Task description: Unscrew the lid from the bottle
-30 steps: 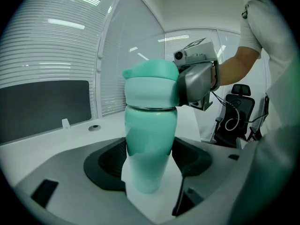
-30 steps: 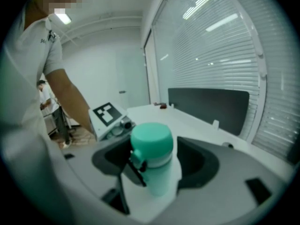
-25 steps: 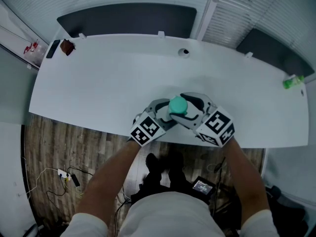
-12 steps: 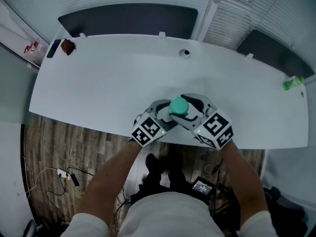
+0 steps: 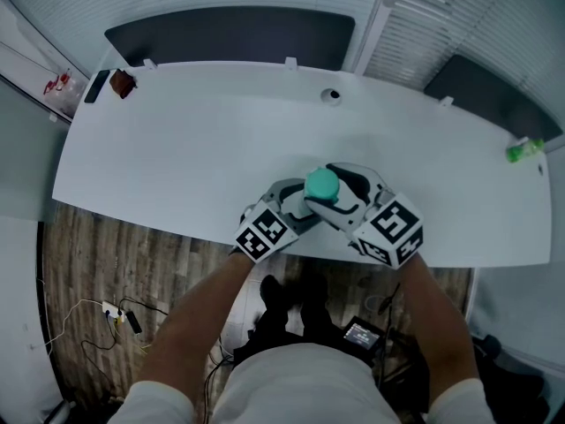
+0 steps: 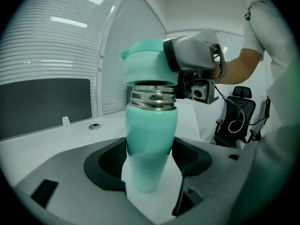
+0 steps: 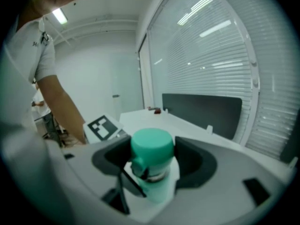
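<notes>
Left gripper clamped on the lower body of the teal bottle, jaws pressed against both sides, bottle upright between them. Right gripper pinching the teal lid from either side, coming in from the bottle's right at cap height. Steel threaded neck shows as a band between the lid's bottom edge and the teal body; lid sits right over the neck, can't tell whether it's on the threads or free of them. In the head view the bottle stands on the white table close to the near edge, a bit right of centre, with both marker cubes hanging over that edge towards the person. Elsewhere on the table, all well apart from the bottle: a green object at the far right end, a dark flat item and a small dark red-brown thing at the far left corner, a round grommet near the back edge. Black office chair in the background of the left gripper view
</notes>
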`<state>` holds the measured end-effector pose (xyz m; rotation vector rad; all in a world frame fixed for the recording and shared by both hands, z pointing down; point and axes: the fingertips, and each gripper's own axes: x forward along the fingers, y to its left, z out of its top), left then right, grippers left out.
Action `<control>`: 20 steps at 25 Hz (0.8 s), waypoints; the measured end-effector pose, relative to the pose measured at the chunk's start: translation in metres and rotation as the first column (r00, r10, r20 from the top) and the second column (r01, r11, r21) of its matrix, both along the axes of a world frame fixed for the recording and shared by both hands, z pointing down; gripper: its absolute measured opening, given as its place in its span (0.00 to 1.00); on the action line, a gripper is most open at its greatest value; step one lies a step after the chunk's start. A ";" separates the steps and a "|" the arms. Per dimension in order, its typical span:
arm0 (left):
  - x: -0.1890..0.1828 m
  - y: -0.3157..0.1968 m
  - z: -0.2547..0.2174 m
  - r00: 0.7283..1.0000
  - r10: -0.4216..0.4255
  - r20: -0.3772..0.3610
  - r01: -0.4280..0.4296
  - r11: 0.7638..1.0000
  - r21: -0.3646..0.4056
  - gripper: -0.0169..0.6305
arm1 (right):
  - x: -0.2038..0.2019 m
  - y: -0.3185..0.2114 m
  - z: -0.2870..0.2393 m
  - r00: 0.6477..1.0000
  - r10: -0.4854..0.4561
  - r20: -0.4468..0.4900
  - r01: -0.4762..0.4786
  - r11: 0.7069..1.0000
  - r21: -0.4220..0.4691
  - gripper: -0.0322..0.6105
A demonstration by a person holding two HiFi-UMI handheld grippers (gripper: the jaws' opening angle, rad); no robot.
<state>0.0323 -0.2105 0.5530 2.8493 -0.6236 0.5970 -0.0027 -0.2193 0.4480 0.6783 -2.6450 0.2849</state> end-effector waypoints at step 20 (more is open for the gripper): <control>-0.025 0.018 -0.022 0.999 -0.045 -0.029 0.046 0.999 0.017 0.51 | 0.025 -0.007 -0.016 0.980 0.171 0.101 -0.168 0.985 -0.034 0.52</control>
